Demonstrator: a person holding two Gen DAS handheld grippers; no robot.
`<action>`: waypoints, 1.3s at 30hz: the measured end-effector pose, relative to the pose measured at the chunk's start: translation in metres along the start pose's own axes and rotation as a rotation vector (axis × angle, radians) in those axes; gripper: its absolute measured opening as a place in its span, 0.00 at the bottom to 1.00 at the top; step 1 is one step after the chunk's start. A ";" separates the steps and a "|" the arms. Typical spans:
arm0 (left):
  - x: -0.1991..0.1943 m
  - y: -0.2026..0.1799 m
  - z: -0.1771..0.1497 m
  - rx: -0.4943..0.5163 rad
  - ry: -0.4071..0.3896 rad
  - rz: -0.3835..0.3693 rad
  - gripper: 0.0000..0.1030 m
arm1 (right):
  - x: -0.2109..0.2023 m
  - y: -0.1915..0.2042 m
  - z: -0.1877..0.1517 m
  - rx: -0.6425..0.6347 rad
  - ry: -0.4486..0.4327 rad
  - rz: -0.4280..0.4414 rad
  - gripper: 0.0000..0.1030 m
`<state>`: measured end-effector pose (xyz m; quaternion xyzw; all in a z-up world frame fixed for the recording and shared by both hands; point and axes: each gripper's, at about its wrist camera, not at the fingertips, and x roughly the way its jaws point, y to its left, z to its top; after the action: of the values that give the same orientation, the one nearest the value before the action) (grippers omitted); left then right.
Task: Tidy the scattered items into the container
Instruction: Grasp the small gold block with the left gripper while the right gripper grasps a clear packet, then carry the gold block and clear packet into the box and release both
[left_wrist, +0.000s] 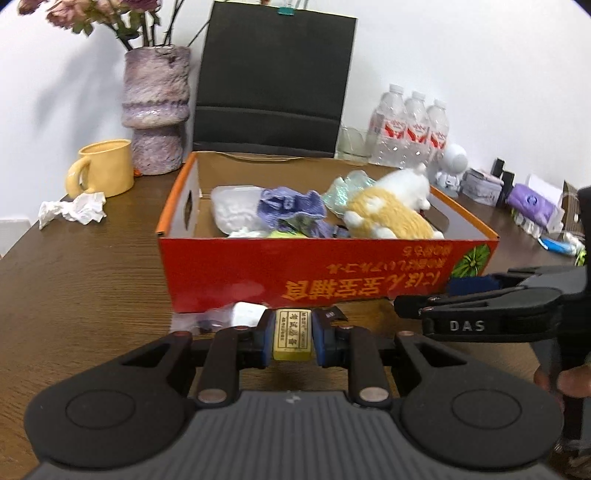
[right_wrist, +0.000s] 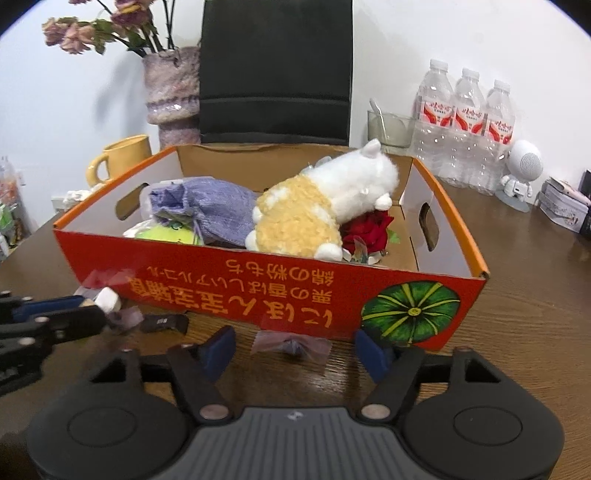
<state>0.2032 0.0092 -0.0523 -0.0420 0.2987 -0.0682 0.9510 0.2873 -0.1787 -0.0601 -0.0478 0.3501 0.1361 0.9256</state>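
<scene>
In the left wrist view my left gripper (left_wrist: 292, 338) is shut on a small yellow block with a printed label (left_wrist: 291, 332), just in front of the red cardboard box (left_wrist: 295, 275). The box holds a white and yellow plush toy (left_wrist: 391, 210), a purple cloth (left_wrist: 291, 206) and other bits. A white item in a clear bag (left_wrist: 247, 314) and a small black piece (left_wrist: 334, 314) lie by the box's front wall. My right gripper (right_wrist: 295, 354) stands open around a small clear bag with a dark item (right_wrist: 291, 345) on the table, its pads apart from the bag.
A yellow mug (left_wrist: 105, 168), a purple vase (left_wrist: 157, 110) and a crumpled tissue (left_wrist: 74, 208) stand at the back left. A black chair back (left_wrist: 273, 77) is behind the box. Water bottles (right_wrist: 465, 129), a glass bowl (right_wrist: 389, 127) and a white figurine (right_wrist: 521, 173) stand at the right.
</scene>
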 end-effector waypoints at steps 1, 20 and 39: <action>0.000 0.002 0.000 -0.010 0.001 0.003 0.21 | 0.003 0.002 0.000 0.000 0.008 -0.009 0.60; 0.003 0.017 -0.002 -0.060 0.018 0.040 0.21 | -0.010 -0.005 -0.013 0.035 0.023 0.041 0.34; -0.049 -0.003 0.038 -0.036 -0.090 -0.006 0.21 | -0.088 -0.020 0.017 0.001 -0.135 0.059 0.34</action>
<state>0.1847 0.0155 0.0066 -0.0632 0.2566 -0.0638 0.9623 0.2408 -0.2144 0.0113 -0.0278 0.2880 0.1661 0.9427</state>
